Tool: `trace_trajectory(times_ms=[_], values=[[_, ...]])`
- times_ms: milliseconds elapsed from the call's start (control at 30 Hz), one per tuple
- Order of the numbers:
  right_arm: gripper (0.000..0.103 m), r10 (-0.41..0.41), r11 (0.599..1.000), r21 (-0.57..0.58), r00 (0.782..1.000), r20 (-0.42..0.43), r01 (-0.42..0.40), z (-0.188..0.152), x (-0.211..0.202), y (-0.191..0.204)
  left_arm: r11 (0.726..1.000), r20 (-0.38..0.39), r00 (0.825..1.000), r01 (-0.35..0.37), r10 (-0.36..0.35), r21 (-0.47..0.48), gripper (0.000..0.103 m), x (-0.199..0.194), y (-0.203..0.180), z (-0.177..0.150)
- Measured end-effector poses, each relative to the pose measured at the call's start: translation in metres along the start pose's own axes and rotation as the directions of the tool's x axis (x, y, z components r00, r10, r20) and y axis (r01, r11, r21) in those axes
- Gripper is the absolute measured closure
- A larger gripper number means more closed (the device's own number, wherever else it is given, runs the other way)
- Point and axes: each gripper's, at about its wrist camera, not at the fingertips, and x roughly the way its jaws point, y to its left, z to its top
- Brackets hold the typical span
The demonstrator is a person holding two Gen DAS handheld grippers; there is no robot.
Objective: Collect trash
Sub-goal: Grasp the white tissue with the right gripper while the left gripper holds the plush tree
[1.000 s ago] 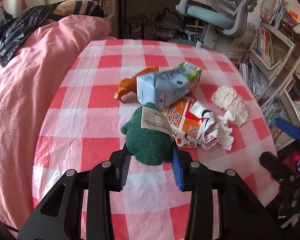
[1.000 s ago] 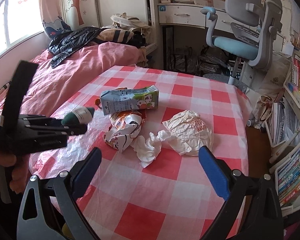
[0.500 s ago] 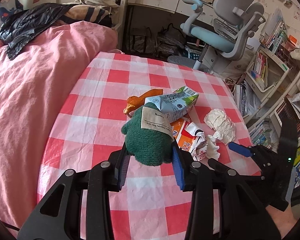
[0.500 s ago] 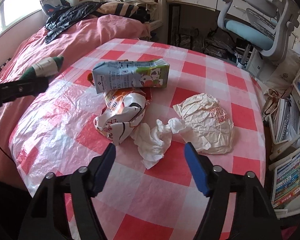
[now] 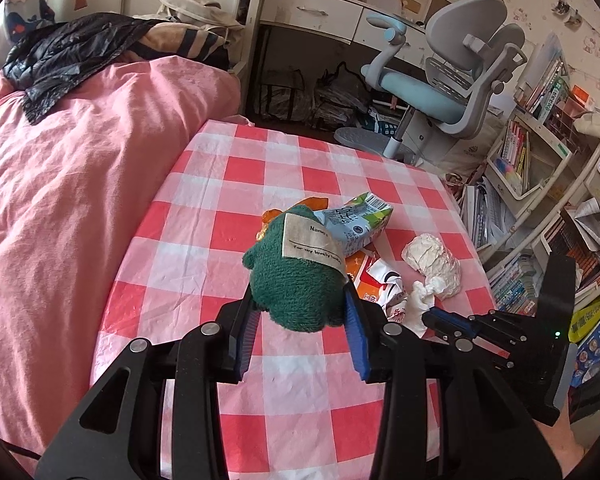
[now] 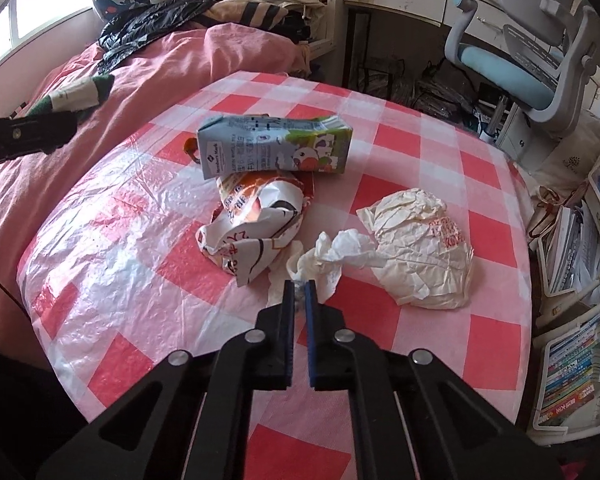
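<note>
Now the right gripper (image 6: 299,286) fingers pinch the white tissue's (image 6: 332,254) near edge tightly.

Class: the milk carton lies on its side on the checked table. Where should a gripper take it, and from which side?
Grip the milk carton across its narrow flat faces near the middle, coming from above. It lies flat with its long side facing the camera; the orange wrapper crowds its near edge, so a low approach looks blocked.

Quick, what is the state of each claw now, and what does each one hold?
Left claw: closed on the green plush toy, lifted above the table.
Right claw: closed on the edge of the white tissue.
</note>
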Motion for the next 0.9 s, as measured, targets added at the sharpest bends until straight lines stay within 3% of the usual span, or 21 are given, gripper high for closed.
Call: trace_trajectory(times_ms=[167, 300, 433, 500, 567, 600, 767, 800, 833, 867, 900], values=[[0.099, 0.01, 0.999, 0.03, 0.997, 0.075, -0.012, 0.002, -0.024, 0.0, 1.0, 0.008, 1.0, -0.007, 0.007, -0.009, 0.066, -0.005, 0.004, 0.0], [0.099, 0.064, 0.997, 0.032, 0.989, 0.131, -0.068, 0.0, -0.043, 0.007, 1.0, 0.013, 1.0, -0.01, 0.01, -0.003, 0.066, -0.009, 0.003, -0.001], [0.099, 0.055, 0.998, 0.0, 0.993, 0.107, -0.055, -0.005, -0.043, 0.012, 1.0, 0.011, 1.0, -0.019, 0.019, 0.003, 0.066, -0.012, 0.002, -0.005], [0.088, 0.007, 1.0, 0.009, 0.998, 0.061, -0.007, -0.006, -0.029, 0.006, 1.0, 0.012, 1.0, -0.018, 0.018, 0.0, 0.066, -0.014, 0.002, -0.006], [0.052, -0.026, 1.0, 0.017, 0.998, 0.048, 0.025, -0.006, -0.017, -0.001, 1.0, 0.011, 1.0, -0.017, 0.017, 0.002, 0.066, -0.015, 0.002, -0.009], [0.051, -0.033, 0.999, 0.027, 0.999, 0.04, 0.031, -0.005, -0.011, -0.004, 1.0, 0.009, 1.0, -0.017, 0.017, 0.006, 0.066, -0.016, 0.001, -0.011], [0.052, -0.042, 0.999, 0.027, 0.999, -0.026, 0.042, -0.003, 0.018, -0.007, 1.0, 0.003, 1.0, -0.014, 0.014, 0.027, 0.066, -0.017, -0.004, -0.016], [0.057, -0.04, 0.999, 0.014, 0.999, -0.034, 0.041, -0.003, 0.021, -0.005, 1.0, 0.005, 1.0, -0.014, 0.014, 0.027, 0.066, -0.018, -0.004, -0.016], [0.074, -0.036, 0.999, 0.005, 0.998, -0.048, 0.037, -0.004, 0.023, -0.003, 1.0, 0.007, 1.0, -0.014, 0.014, 0.026, 0.066, -0.019, -0.003, -0.015], [0.085, -0.035, 0.999, 0.001, 0.998, -0.057, 0.035, -0.005, 0.023, -0.002, 1.0, 0.009, 1.0, -0.014, 0.014, 0.023, 0.066, -0.019, -0.002, -0.015], [0.087, -0.031, 0.999, 0.002, 0.998, -0.054, 0.032, -0.006, 0.02, -0.002, 1.0, 0.009, 1.0, -0.016, 0.015, 0.02, 0.066, -0.02, 0.0, -0.015]])
